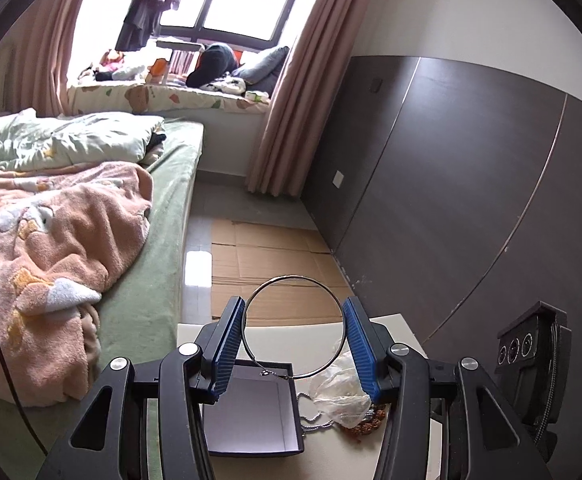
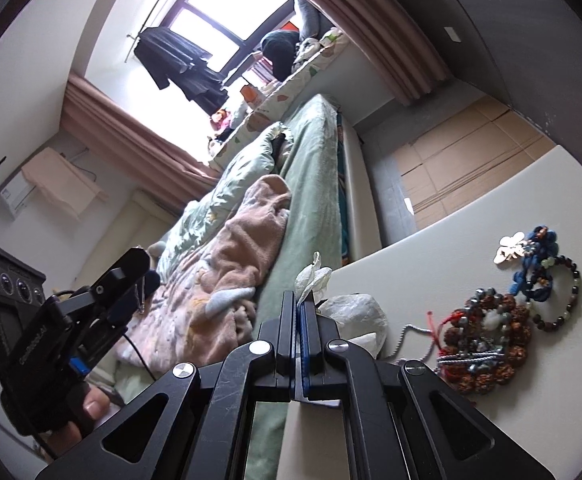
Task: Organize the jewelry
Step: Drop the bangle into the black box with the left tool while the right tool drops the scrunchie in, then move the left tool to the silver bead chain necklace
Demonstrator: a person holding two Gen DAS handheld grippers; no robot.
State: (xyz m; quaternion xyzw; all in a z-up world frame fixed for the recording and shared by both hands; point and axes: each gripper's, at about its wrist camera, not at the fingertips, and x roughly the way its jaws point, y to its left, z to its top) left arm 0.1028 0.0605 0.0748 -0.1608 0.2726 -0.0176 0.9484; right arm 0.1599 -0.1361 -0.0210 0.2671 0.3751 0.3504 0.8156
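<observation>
The left gripper (image 1: 294,332) is holding a thin silver hoop (image 1: 294,326) upright, its jaws spread to the hoop's width and pressing on its left and right sides. Below the hoop, an open dark box (image 1: 251,416) with a pale lining is sitting on the white table (image 1: 407,328), with a crumpled clear bag (image 1: 341,394) just right of it. The right gripper (image 2: 303,312) is pinching a scrap of white plastic (image 2: 311,276) between jaws pressed together. To its right, beaded bracelets (image 2: 487,344), a blue cord piece (image 2: 535,264) and a pale butterfly charm (image 2: 509,250) are lying clustered on the table. A bed (image 1: 163,184) is lying on the left.
</observation>
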